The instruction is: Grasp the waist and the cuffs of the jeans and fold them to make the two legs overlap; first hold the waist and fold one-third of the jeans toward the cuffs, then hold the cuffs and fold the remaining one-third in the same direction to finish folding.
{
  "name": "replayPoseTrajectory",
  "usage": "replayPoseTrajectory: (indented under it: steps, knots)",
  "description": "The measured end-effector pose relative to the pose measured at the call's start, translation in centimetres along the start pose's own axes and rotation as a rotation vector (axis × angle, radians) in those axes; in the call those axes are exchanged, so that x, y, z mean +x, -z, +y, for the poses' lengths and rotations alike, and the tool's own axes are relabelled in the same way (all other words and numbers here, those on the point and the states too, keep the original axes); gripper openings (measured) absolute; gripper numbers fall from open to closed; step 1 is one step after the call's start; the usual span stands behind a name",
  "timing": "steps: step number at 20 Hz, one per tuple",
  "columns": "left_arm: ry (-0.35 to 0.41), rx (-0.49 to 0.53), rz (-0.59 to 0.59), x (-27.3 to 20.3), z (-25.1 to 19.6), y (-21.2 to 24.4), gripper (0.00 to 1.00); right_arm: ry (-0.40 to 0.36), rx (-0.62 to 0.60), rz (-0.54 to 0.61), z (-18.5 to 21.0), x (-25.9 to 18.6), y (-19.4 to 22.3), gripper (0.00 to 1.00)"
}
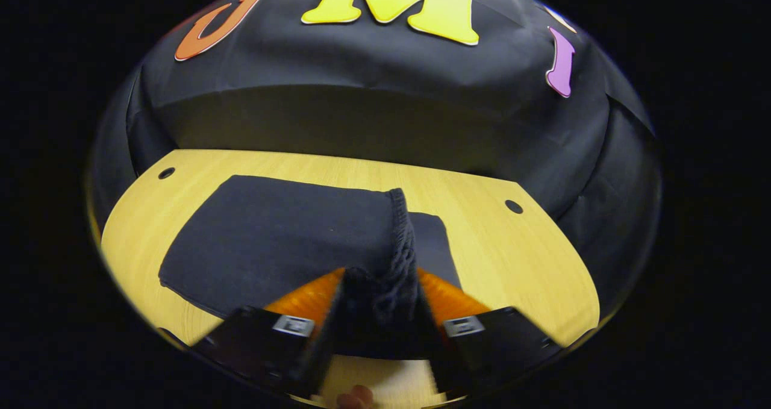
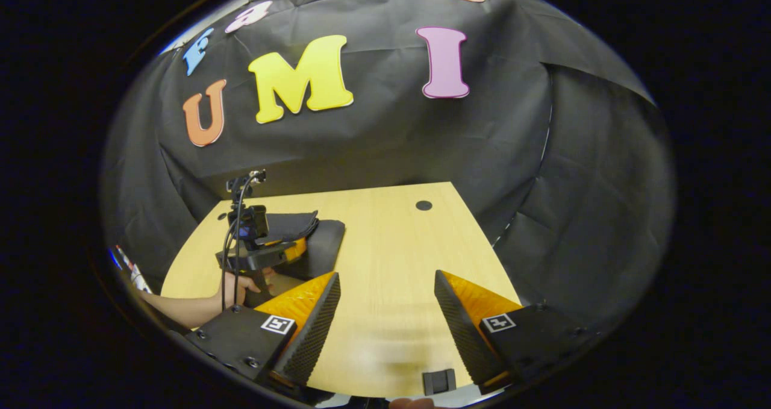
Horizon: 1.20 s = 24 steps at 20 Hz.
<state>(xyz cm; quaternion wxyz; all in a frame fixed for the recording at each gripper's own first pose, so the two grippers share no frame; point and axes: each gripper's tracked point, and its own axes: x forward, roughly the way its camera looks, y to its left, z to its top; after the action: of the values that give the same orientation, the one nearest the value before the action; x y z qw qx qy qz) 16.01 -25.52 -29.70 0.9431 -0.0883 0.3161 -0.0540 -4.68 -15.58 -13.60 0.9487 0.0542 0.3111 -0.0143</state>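
Observation:
The dark jeans [image 1: 271, 234] lie folded flat on the light wooden table [image 1: 518, 252]. A frayed cuff edge [image 1: 402, 240] rises from the cloth into my left gripper [image 1: 380, 282], whose orange fingers are shut on it. In the right gripper view, my right gripper [image 2: 385, 288] stands open over bare table [image 2: 391, 234], with nothing between its fingers. Farther left in that view, a hand [image 2: 238, 287] holds the left gripper [image 2: 295, 249], which lifts a layer of the jeans [image 2: 319, 243] off the pile.
Round holes [image 1: 514, 206] [image 1: 166, 172] mark the table's far corners, and one hole [image 2: 423, 205] shows in the right gripper view. Black cloth walls close in behind and to the right of the table. A forearm [image 2: 181, 309] reaches in from the left.

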Motion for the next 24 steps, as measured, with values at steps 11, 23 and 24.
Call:
replayPoseTrajectory:
  steps: [11, 23, 24]
  knots:
    - [0.041, 0.045, -0.273, -13.3, 1.2, -14.3, 1.0, -0.098, -0.08, -0.233, 8.6, 0.5, -9.3, 0.97]
    - [-0.162, 0.032, -0.669, -37.8, 6.0, -24.2, 0.98, -0.129, -0.214, -0.681, 21.5, -5.7, -19.1, 0.94]
    - [-0.173, 0.021, -0.68, -38.3, 6.1, -24.2, 0.98, -0.137, -0.21, -0.679, 22.1, -5.9, -18.5, 0.94]
